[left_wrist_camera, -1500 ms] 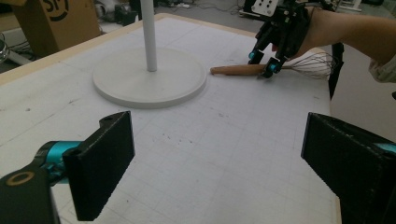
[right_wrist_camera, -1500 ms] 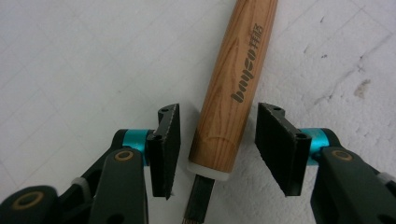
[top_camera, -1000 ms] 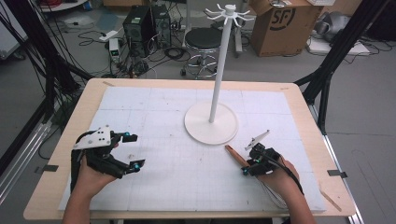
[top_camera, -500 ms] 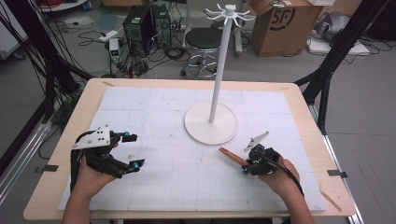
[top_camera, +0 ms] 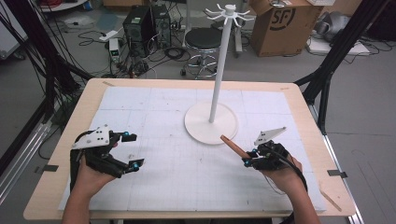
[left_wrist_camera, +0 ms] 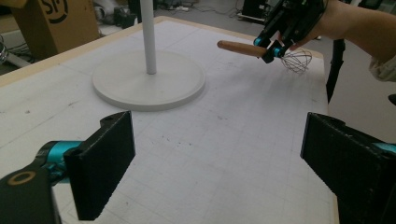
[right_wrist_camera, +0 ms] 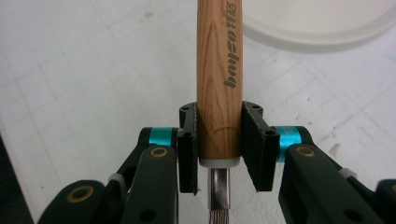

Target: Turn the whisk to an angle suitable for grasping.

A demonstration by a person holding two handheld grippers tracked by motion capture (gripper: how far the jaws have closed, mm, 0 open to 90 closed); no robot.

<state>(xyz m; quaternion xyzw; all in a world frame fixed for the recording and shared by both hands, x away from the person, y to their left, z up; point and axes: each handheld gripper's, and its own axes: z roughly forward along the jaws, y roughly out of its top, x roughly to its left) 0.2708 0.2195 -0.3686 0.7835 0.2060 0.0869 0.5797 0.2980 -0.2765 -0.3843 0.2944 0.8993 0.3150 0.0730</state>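
Observation:
A whisk with a wooden handle (top_camera: 232,145) is clamped in my right gripper (top_camera: 250,161) at the mat's right side. It hangs a little above the mat, and its handle points toward the base of the white stand (top_camera: 211,125). In the right gripper view the pads (right_wrist_camera: 187,149) press both sides of the handle (right_wrist_camera: 219,79) just above the metal neck. The left gripper view shows the wire head (left_wrist_camera: 295,60) behind that gripper (left_wrist_camera: 272,46). My left gripper (top_camera: 134,150) rests at the mat's left, its jaws wide apart with nothing between them (left_wrist_camera: 217,168).
The stand's thin pole (top_camera: 219,70) rises from a round base (left_wrist_camera: 148,79) at mid-table and carries hooks on top. A white gridded mat (top_camera: 168,116) covers the wooden table. A stool, boxes and cables lie on the floor beyond.
My right gripper has lifted slightly with the whisk, and the handle tip has moved closer to the stand's base. The left gripper has stayed put.

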